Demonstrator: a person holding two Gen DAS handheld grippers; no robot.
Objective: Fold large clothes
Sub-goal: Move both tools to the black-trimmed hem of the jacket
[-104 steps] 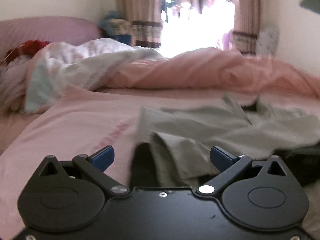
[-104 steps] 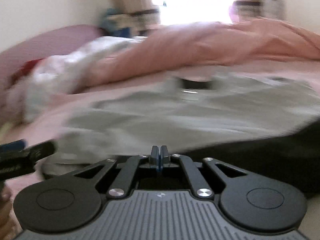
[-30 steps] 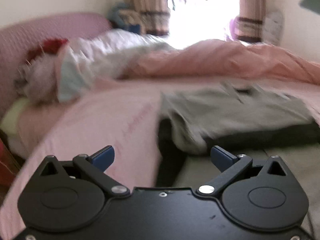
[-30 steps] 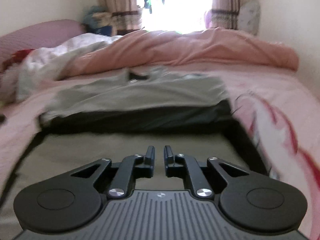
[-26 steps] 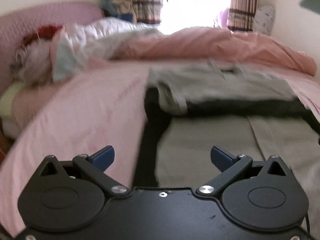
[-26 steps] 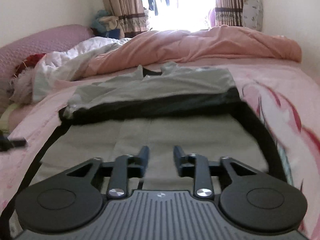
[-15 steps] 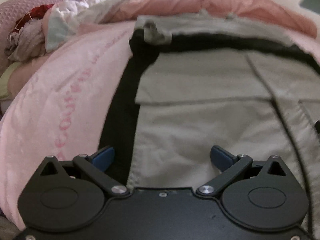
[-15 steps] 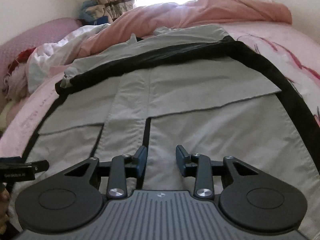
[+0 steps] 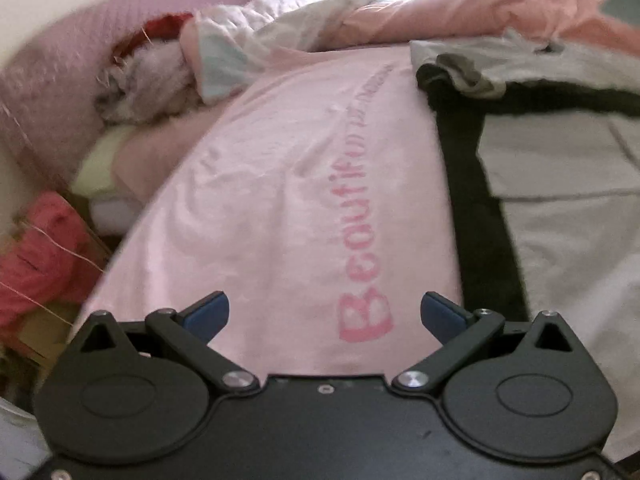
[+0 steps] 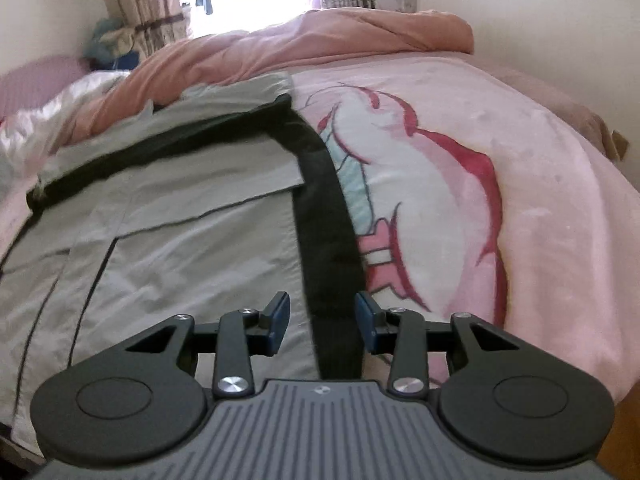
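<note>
A large grey garment with black edging (image 10: 168, 224) lies spread flat on the pink bed, its far part folded over. In the left wrist view it (image 9: 560, 200) fills the right side. My left gripper (image 9: 324, 314) is wide open and empty, low over the pink blanket just left of the garment's black left edge (image 9: 472, 208). My right gripper (image 10: 322, 322) is open and empty, its jaws on either side of the garment's black right edge strip (image 10: 332, 248) near the bed's front.
A pink blanket (image 9: 280, 220) with red lettering and a printed figure (image 10: 420, 184) covers the bed. A rumpled salmon duvet (image 10: 320, 48) and white quilt (image 9: 248, 40) lie at the far end. Pillows and red cloth (image 9: 36, 260) sit at the left. Curtains and a bright window are behind.
Both grippers have drawn back and apart toward the bed's near edge: left swung off the garment to its left edge, right shifted to its right edge. The right jaws opened wider.
</note>
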